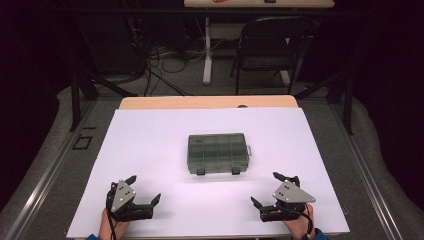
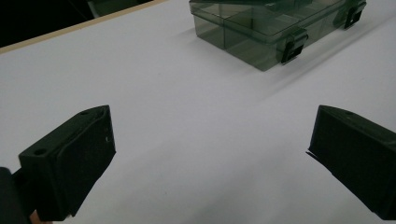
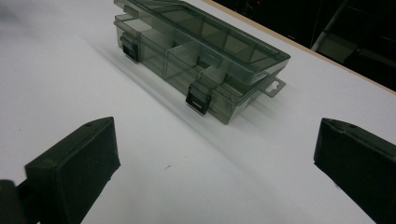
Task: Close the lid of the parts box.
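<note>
A smoky, see-through compartment box (image 1: 218,152) lies flat on the white table (image 1: 150,145), about at its middle, with its lid down. Dividers inside split it into several compartments, and nothing can be made out in them. Two black latches (image 1: 200,171) sit on the long side of the box that faces the person, and both look closed. A small hanging tab (image 1: 248,150) sticks out from the box's right-hand short end.

The left claw (image 1: 145,189) rests low over the table, on the person's side of the box and off to its left, well apart from it. Its jaws stand wide apart with nothing between them; in the left gripper view bare white table shows between the two black pads (image 2: 70,161), and the box (image 2: 266,32) lies farther off toward the upper right.

The right claw (image 1: 265,189) mirrors it, on the person's side of the box and off to its right, also well apart from it. Its jaws are likewise spread wide and hold nothing. In the right gripper view the box (image 3: 201,60) lies ahead, its near latch (image 3: 198,99) turned toward the claw.

Beyond the far edge of the table from the box stands a dark folding chair (image 1: 267,47).
</note>
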The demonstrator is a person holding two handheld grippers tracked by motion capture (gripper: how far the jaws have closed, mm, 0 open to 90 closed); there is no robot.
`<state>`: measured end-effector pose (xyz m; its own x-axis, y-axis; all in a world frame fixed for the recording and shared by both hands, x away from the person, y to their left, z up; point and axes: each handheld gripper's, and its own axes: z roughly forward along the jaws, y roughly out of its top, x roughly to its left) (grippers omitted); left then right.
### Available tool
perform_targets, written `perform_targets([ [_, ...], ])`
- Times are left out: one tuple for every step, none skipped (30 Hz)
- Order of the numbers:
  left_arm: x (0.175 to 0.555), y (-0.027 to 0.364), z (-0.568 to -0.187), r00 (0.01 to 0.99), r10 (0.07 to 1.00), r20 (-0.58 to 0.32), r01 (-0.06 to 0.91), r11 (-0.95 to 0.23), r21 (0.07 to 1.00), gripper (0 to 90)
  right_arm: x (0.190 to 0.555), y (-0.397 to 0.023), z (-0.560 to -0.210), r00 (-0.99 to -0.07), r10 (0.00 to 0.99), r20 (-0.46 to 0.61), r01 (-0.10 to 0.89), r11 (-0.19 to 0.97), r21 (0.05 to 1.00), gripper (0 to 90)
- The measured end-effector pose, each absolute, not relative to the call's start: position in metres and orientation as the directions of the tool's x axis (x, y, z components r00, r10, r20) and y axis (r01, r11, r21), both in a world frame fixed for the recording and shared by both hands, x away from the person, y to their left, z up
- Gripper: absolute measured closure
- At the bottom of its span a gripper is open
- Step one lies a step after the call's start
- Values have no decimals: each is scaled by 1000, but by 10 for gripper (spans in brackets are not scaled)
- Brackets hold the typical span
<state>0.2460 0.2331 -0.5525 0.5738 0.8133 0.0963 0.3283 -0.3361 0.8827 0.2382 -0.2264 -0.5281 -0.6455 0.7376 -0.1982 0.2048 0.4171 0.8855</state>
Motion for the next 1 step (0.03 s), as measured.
perform_targets([
  [246, 233, -553, 573, 814, 98, 328, -337, 883, 0, 238, -226, -528, -641, 740, -202, 205, 418, 885, 0],
])
